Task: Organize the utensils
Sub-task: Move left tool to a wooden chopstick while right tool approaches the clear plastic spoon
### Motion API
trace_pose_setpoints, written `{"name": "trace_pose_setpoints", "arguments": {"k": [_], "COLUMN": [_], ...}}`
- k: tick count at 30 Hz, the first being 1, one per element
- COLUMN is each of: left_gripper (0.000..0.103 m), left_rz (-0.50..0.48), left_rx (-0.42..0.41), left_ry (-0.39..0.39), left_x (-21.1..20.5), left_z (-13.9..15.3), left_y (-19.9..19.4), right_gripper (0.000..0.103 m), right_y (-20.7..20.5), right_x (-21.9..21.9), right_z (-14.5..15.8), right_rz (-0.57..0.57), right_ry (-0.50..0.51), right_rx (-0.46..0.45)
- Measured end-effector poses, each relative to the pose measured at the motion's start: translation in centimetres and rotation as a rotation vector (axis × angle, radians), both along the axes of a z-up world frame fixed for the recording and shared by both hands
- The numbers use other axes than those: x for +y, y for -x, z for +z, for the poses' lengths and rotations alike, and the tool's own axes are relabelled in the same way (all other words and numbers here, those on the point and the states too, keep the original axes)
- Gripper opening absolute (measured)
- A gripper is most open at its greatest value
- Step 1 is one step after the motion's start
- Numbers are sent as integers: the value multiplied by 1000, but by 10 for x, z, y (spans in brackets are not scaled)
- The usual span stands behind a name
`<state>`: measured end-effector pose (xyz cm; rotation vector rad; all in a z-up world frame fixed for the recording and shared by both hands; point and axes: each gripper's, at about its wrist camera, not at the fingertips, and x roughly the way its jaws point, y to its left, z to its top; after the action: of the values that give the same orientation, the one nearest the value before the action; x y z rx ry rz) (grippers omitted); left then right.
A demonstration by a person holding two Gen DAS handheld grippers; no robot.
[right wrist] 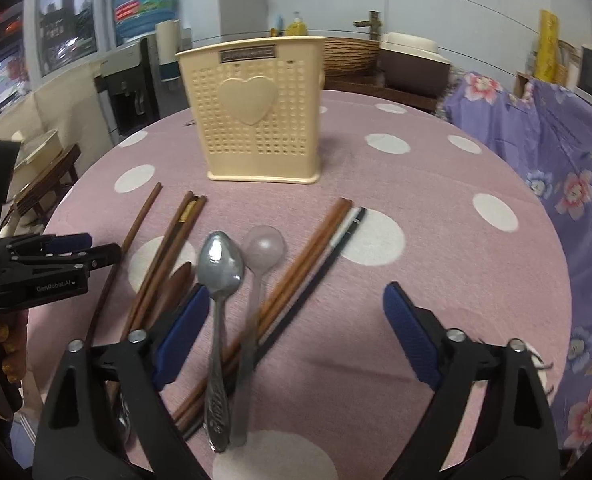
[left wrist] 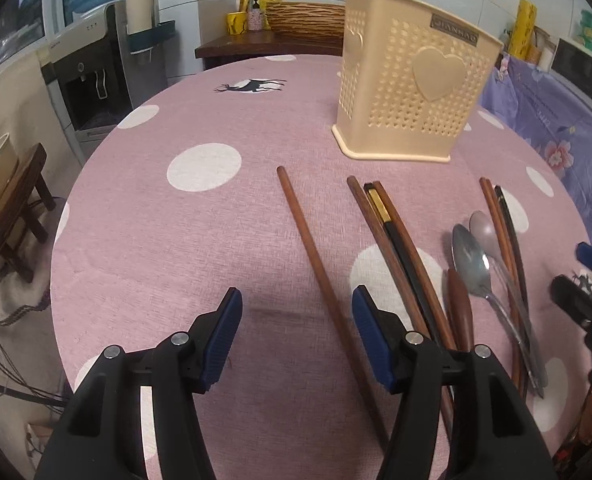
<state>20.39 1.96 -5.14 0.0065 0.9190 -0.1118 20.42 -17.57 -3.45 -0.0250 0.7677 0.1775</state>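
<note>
Both grippers, left and right, hover wide open and empty over chopsticks and 2 spoons scattered at the table's near edge, so nothing seems sorted yet; next comes pinching 1 utensil for the holder mid-table.

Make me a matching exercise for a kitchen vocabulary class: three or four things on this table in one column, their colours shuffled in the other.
Things:
1. utensil holder
2. metal spoon
3. lone chopstick
4. tablecloth

Colours:
A. pink with white dots
B. cream
C. brown
D. silver

Pairs: 1-B, 2-D, 3-C, 4-A
</note>
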Motion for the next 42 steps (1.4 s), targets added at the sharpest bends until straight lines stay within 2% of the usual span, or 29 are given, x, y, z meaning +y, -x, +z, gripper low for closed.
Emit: {"name": "trace_pose_setpoints", "arguments": {"k": [2, 3, 7, 13, 17, 27, 32, 36, 42], "left_gripper": [58, 58, 58, 58, 58, 58, 58, 58, 58], "left_rz": [0, -1, -8, -4, -5, 15, 15, 17, 21], "left_rx": [-10, -14, -21, -14, -8, -12, -13, -14, -15], "left_ry": [1, 2, 6, 17, 22, 23, 23, 27, 29], "left_x": [0, -1, -1, 4, 5, 11, 10, 10, 9], "left_z": [3, 5, 7, 3, 0, 0, 0, 2, 2], "left_y": [-1, -1, -1, 0, -1, -3, -5, -9, -12], "right_gripper": [65, 62, 58, 51, 51, 50, 55, 55, 52], "right_y": [-11, -17, -36, -46, -56, -77, -83, -88, -97], "right_x": [7, 9, 15, 27, 33, 32, 37, 45, 46], "right_z": [-2, -5, -17, -27, -29, -27, -27, -28, -26], "right_rz": [32, 46, 72, 107, 113, 86, 56, 35, 27], "right_ry": [9, 12, 49, 151, 185, 104, 114, 139, 104], "right_rx": [22, 39, 103, 127, 122, 156, 167, 167, 167]}}
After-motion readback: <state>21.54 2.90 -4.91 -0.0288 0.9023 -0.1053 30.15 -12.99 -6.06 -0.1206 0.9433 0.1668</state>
